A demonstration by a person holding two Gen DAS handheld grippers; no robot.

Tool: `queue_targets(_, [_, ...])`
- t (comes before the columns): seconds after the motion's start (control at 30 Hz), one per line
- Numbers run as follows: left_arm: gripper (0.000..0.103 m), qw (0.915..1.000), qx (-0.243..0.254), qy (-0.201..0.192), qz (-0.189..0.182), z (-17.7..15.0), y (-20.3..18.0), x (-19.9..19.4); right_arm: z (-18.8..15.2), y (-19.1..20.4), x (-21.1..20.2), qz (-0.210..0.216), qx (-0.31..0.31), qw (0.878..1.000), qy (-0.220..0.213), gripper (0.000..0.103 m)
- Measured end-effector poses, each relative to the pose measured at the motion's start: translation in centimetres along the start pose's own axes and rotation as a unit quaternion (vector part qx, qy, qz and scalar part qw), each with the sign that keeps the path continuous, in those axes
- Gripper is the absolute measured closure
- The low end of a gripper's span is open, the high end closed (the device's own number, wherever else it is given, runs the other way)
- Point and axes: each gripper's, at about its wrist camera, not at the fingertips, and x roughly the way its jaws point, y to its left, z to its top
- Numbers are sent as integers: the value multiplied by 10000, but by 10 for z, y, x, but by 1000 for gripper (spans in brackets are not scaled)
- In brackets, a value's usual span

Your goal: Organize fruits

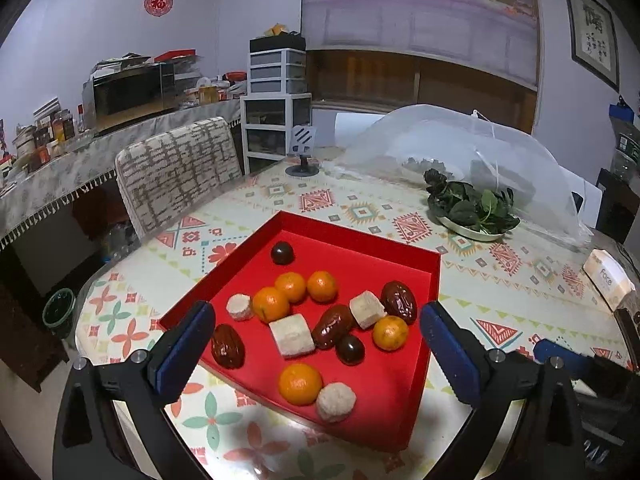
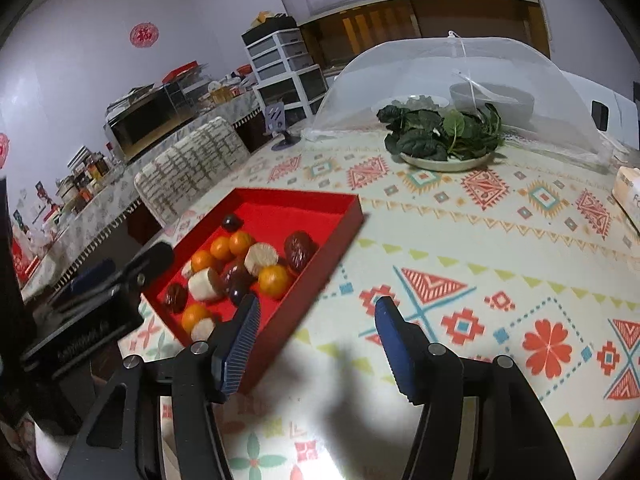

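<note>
Red tray (image 1: 424, 364) on the bench (image 1: 500, 280) holds mixed fruits; both tongs, left (image 1: 316, 344) and right (image 2: 316, 340), stand wide and empty. Next, I judge: choose one fruit and close on it.

Two fisheye wrist views, each looking forward and downward along its own gripper's fingers over a patterned table (image 1: 360, 208). The left view sits close above the red tray (image 1: 434, 276); the right looks from beside it. Both share the tray, the spinach plate (image 2: 444, 162) and a mesh food cover (image 1: 460, 140)
</note>
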Motion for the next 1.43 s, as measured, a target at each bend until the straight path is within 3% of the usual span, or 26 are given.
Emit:
queue_targets(0.37, [1,9995,63,231,-193,-8,-9,-2,-11,9,-11,-78,-172,9998,-88,31])
queue_targets(0.67, [1,9996,54,206,-202,-10,-10,-3,-13,9,-9,-124,-142,9998,-19,31])
queue_targets(0.83, [1,9976,-133,-478,485,-2,-3,-30,-14,11,-9,-138,-205,9997,-21,31])
queue_targets(0.93, [0,9952,-198,-900,330,1,1,-49,-15,13,-11,-130,-254,9996,-65,31])
queue_targets(1.03, [0,9967,-416,-663,-222,-2,9,-41,-14,13,-13,-127,-265,9995,-99,31])
queue_targets(1.17, [0,9945,-861,-112,-589,-9,24,-18,-14,11,-11,-127,-257,9996,-50,31])
queue_targets(1.33, [0,9952,-902,50,-365,-20,25,-10,-16,12,-11,-109,-282,9995,-26,31])
queue_targets(1.43, [0,9978,-630,94,-201,-20,11,-11,-16,8,-12,-139,-229,9996,-41,31])
